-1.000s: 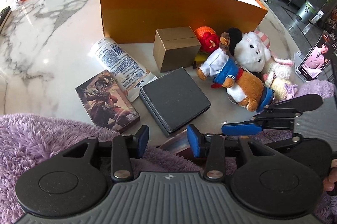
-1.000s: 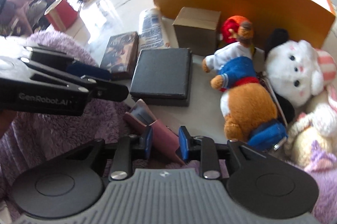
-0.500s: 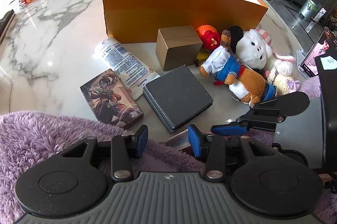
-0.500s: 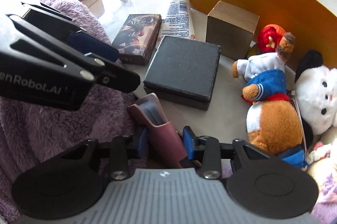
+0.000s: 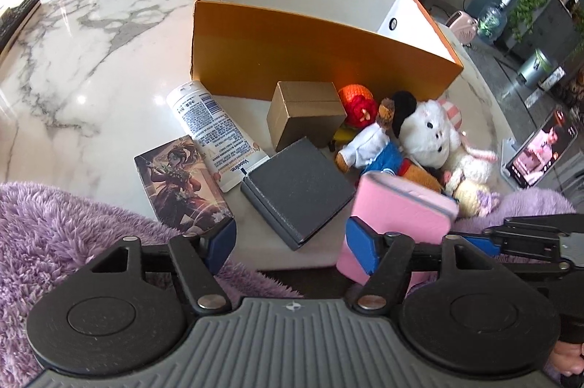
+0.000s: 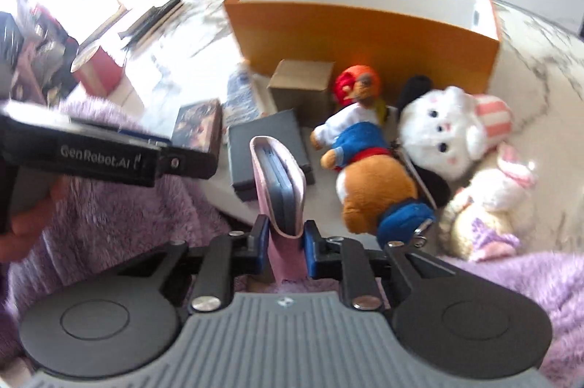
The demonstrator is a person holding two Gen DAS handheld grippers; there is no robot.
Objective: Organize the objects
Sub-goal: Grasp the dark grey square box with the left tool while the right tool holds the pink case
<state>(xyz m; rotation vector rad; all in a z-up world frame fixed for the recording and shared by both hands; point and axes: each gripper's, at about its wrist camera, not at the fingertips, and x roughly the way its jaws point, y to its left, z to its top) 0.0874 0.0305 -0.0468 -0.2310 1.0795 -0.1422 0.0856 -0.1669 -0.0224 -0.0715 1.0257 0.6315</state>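
The pink case (image 6: pixel 279 183) stands clamped between the blue pads of the right hand-held gripper (image 6: pixel 285 240), its long axis pointing up and forward, a grey item tucked inside. It hangs above the near table (image 5: pixel 91 59) edge, with the orange box (image 6: pixel 365 41) farther ahead, beyond the dark grey box (image 5: pixel 297 192) and the plush toys (image 6: pixel 368 183). The right side clearly carries the load. The left hand-held gripper (image 5: pixel 290 240) is spread wide and empty, just left of the case.
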